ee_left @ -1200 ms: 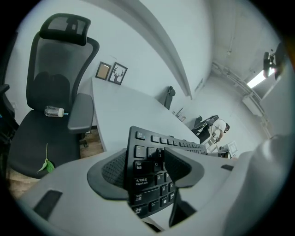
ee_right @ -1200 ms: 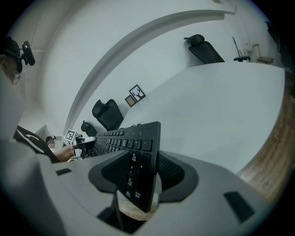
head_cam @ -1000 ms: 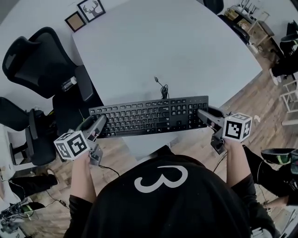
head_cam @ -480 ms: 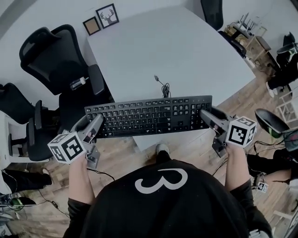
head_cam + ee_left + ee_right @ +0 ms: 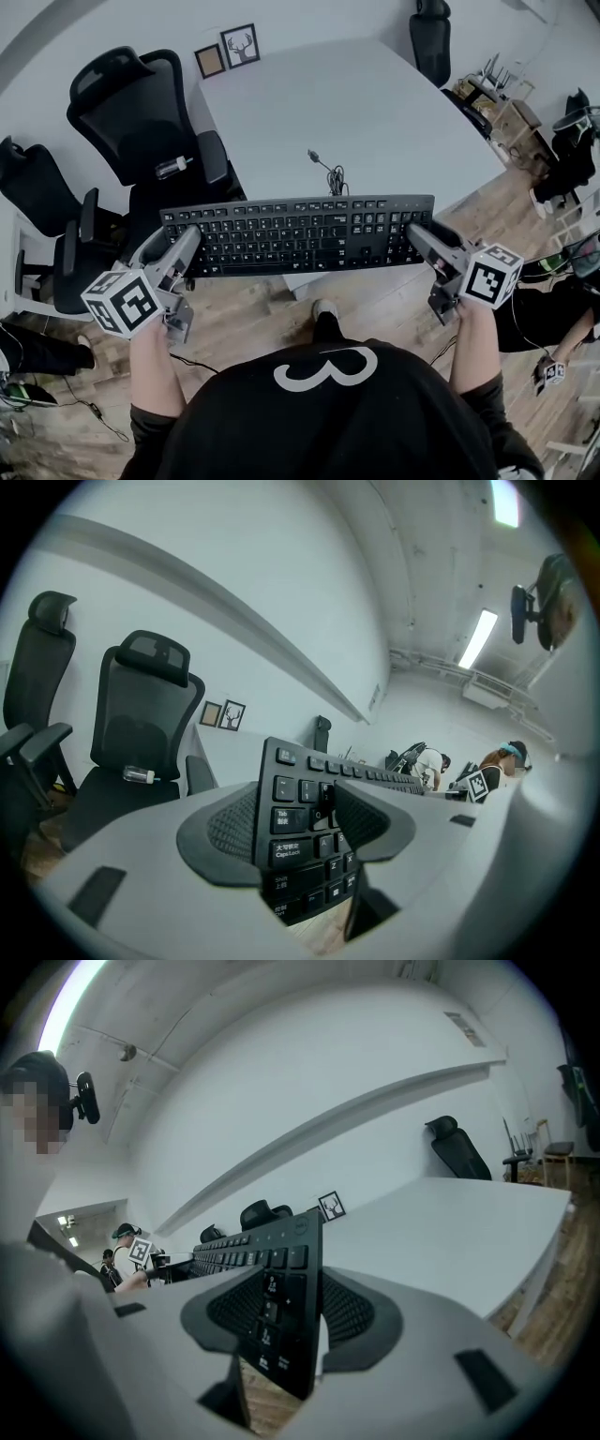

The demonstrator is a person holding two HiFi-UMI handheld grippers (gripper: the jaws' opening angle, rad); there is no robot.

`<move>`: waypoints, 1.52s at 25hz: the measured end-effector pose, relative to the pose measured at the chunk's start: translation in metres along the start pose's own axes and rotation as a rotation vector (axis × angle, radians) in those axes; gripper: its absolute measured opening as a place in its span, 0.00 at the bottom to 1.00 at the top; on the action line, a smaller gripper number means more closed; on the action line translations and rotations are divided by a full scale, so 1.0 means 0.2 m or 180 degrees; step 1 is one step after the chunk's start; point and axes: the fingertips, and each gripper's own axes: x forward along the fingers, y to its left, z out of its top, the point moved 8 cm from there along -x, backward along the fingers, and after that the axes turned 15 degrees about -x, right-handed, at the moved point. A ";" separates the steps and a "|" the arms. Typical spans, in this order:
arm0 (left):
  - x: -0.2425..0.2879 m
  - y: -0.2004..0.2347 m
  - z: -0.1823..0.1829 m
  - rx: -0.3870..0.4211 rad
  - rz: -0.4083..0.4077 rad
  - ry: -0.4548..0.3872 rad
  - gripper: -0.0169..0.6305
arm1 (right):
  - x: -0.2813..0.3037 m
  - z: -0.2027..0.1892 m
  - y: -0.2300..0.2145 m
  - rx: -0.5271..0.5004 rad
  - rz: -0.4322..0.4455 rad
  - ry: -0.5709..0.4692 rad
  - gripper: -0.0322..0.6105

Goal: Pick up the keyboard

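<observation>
Two tools held the keyboard [image 5: 300, 234], one at each short end. The left tool [image 5: 185, 248] was clamped on the left end, at the Tab and Caps Lock keys: in the left gripper view one textured pad [image 5: 228, 822] lay against the underside and the other pad [image 5: 364, 816] pressed on the key face. The right tool [image 5: 419, 236] was clamped on the right end, at the numeric keypad, with its two pads bearing on the opposite faces of the board in the same manner. The keyboard was level in the head view, keys facing up, its long axis running left to right between the two tools. It sat at the near corner of the white table [image 5: 375, 103], with most of its length over the wooden floor [image 5: 253, 305], which showed directly below it in both gripper views. The cable [image 5: 328, 175] left the rear edge of the keyboard, and its bundled part and plug lay over the table surface. Each tool carried a marker cube, the left cube [image 5: 122, 302] and the right cube [image 5: 492, 275], near the person's hands. Black office chairs [image 5: 141, 103] stood to the left of the table, and two picture frames [image 5: 241, 44] leaned at its far edge.
</observation>
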 end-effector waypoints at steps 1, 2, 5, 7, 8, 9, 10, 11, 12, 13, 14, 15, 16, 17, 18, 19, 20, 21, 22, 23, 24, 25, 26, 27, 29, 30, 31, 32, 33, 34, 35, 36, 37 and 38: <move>-0.02 0.00 0.00 0.0013 -0.0025 -0.0022 0.41 | -0.01 0.01 0.02 -0.0022 -0.0017 -0.0022 0.33; -0.03 0.00 0.01 0.0024 -0.0048 -0.0039 0.41 | -0.02 0.01 0.04 -0.0041 -0.0036 -0.0041 0.33; -0.02 0.01 0.01 0.0043 -0.0072 -0.0066 0.41 | -0.01 0.01 0.04 -0.0080 -0.0067 -0.0098 0.33; -0.01 0.02 0.01 0.0046 -0.0088 -0.0074 0.41 | -0.01 0.01 0.04 -0.0089 -0.0071 -0.0133 0.33; -0.02 0.01 0.01 0.0043 -0.0098 -0.0077 0.41 | -0.01 0.01 0.04 -0.0092 -0.0076 -0.0147 0.33; -0.02 0.01 0.02 0.0038 -0.0105 -0.0079 0.41 | -0.02 0.02 0.05 -0.0097 -0.0080 -0.0160 0.33; -0.03 0.01 0.02 0.0033 -0.0109 -0.0083 0.41 | -0.03 0.03 0.06 -0.0102 -0.0081 -0.0174 0.33; -0.04 0.00 0.02 0.0030 -0.0111 -0.0089 0.41 | -0.03 0.04 0.06 -0.0107 -0.0078 -0.0187 0.33; -0.04 0.00 0.02 0.0029 -0.0112 -0.0097 0.41 | -0.04 0.04 0.07 -0.0110 -0.0076 -0.0199 0.33; -0.05 0.00 0.02 0.0028 -0.0109 -0.0104 0.41 | -0.04 0.05 0.07 -0.0113 -0.0076 -0.0207 0.33; -0.06 -0.01 0.03 0.0027 -0.0102 -0.0110 0.41 | -0.04 0.05 0.08 -0.0116 -0.0078 -0.0212 0.33; -0.07 -0.01 0.03 0.0023 -0.0094 -0.0116 0.41 | -0.04 0.06 0.08 -0.0118 -0.0079 -0.0212 0.33; -0.07 -0.01 0.03 0.0018 -0.0091 -0.0121 0.41 | -0.04 0.07 0.08 -0.0121 -0.0079 -0.0209 0.33; -0.08 -0.02 0.03 0.0011 -0.0091 -0.0125 0.41 | -0.04 0.07 0.09 -0.0124 -0.0077 -0.0204 0.33; -0.08 -0.02 0.03 0.0001 -0.0090 -0.0127 0.41 | -0.05 0.08 0.09 -0.0129 -0.0073 -0.0196 0.33; -0.09 -0.02 0.03 -0.0008 -0.0089 -0.0130 0.41 | -0.05 0.09 0.09 -0.0134 -0.0066 -0.0186 0.33; -0.09 -0.02 0.03 -0.0016 -0.0090 -0.0133 0.41 | -0.05 0.09 0.09 -0.0137 -0.0058 -0.0178 0.33; -0.09 -0.02 0.02 -0.0022 -0.0087 -0.0135 0.41 | -0.05 0.09 0.09 -0.0137 -0.0049 -0.0172 0.33; -0.10 -0.02 0.02 -0.0026 -0.0082 -0.0136 0.41 | -0.05 0.09 0.09 -0.0133 -0.0042 -0.0169 0.33; -0.10 -0.02 0.02 -0.0030 -0.0075 -0.0136 0.41 | -0.05 0.10 0.09 -0.0128 -0.0038 -0.0168 0.33; -0.10 -0.03 0.02 -0.0033 -0.0067 -0.0136 0.41 | -0.05 0.10 0.08 -0.0124 -0.0036 -0.0166 0.33; -0.10 -0.03 0.02 -0.0037 -0.0059 -0.0137 0.41 | -0.04 0.09 0.08 -0.0120 -0.0032 -0.0164 0.33; -0.10 -0.03 0.02 -0.0039 -0.0049 -0.0138 0.41 | -0.04 0.09 0.07 -0.0116 -0.0025 -0.0163 0.33; -0.10 -0.03 0.02 -0.0040 -0.0037 -0.0139 0.41 | -0.04 0.09 0.07 -0.0110 -0.0015 -0.0162 0.33; -0.11 -0.04 0.02 -0.0041 -0.0020 -0.0145 0.41 | -0.04 0.09 0.07 -0.0103 0.0001 -0.0164 0.33; -0.11 -0.04 0.02 -0.0040 -0.0015 -0.0150 0.41 | -0.04 0.09 0.07 -0.0102 0.0005 -0.0166 0.33; -0.12 -0.04 0.02 -0.0037 -0.0012 -0.0155 0.41 | -0.04 0.09 0.07 -0.0104 0.0008 -0.0168 0.33; -0.12 -0.04 0.02 -0.0034 -0.0009 -0.0160 0.41 | -0.04 0.10 0.07 -0.0105 0.0009 -0.0170 0.33; -0.13 -0.05 0.02 -0.0033 -0.0008 -0.0162 0.41 | -0.04 0.10 0.08 -0.0105 0.0009 -0.0172 0.33; -0.13 -0.05 0.02 -0.0035 -0.0005 -0.0162 0.41 | -0.04 0.10 0.08 -0.0102 0.0008 -0.0175 0.33; -0.13 -0.05 0.02 -0.0038 0.0000 -0.0157 0.41 | -0.04 0.10 0.08 -0.0097 0.0006 -0.0177 0.33; -0.13 -0.05 0.02 -0.0042 0.0006 -0.0149 0.41 | -0.04 0.10 0.08 -0.0089 0.0004 -0.0178 0.33; -0.13 -0.05 0.03 -0.0045 0.0011 -0.0139 0.41 | -0.04 0.10 0.08 -0.0079 0.0003 -0.0179 0.33; -0.13 -0.06 0.03 -0.0047 0.0012 -0.0129 0.41 | -0.04 0.10 0.08 -0.0073 0.0000 -0.0178 0.33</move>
